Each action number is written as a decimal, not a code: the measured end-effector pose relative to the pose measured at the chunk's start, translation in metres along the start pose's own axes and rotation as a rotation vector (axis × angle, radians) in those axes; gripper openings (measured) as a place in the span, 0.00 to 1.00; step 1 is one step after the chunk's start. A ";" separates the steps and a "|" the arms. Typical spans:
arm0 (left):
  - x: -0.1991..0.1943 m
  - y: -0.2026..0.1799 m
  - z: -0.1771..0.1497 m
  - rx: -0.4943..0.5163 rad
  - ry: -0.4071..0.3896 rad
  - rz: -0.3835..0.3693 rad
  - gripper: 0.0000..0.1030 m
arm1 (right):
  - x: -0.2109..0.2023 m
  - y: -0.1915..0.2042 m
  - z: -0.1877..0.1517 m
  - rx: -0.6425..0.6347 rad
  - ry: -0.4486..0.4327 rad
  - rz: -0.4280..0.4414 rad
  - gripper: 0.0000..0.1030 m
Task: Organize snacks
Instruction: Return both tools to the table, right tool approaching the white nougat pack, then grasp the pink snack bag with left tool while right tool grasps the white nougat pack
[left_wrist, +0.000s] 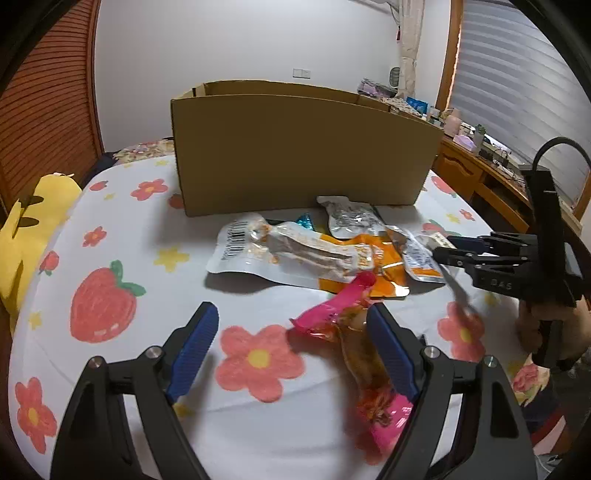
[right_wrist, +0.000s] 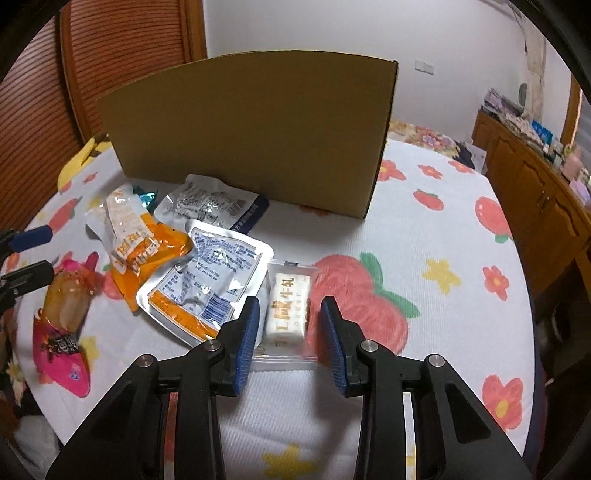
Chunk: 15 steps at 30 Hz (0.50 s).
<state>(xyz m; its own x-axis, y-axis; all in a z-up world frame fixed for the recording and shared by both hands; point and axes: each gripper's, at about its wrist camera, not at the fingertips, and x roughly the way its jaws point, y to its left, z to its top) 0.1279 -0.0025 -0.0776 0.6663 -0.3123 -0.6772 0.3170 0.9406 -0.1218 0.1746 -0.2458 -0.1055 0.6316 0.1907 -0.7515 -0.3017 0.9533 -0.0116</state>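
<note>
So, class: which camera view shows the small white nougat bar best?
The right wrist view: the nougat bar lies close up, between the right gripper's jaws, its print showing. The left wrist view shows no clear sign of it; that gripper blocks the spot.

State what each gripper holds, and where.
Nothing held. Left gripper open beside the pink pack; right gripper straddles the white candy, not yet pressing.

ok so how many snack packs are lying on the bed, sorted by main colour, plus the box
pink pack: 1
orange and white packs: 2
silver pack: 1
clear pack with a white bar: 1
teal wrapper, mostly hidden: 1
cardboard box: 1
total: 7
</note>
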 end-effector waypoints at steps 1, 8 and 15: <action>-0.001 -0.002 0.000 0.001 0.000 -0.005 0.81 | 0.000 0.001 0.000 -0.004 -0.001 -0.003 0.32; -0.002 -0.016 -0.002 -0.012 0.022 -0.056 0.81 | 0.001 0.001 0.000 0.000 -0.003 -0.005 0.32; 0.004 -0.028 -0.004 -0.035 0.053 -0.079 0.81 | 0.002 0.000 0.000 0.007 -0.003 0.000 0.32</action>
<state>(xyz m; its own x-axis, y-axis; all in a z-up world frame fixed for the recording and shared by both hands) 0.1192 -0.0299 -0.0797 0.6032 -0.3793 -0.7017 0.3427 0.9176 -0.2014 0.1758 -0.2452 -0.1064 0.6340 0.1915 -0.7493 -0.2964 0.9550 -0.0067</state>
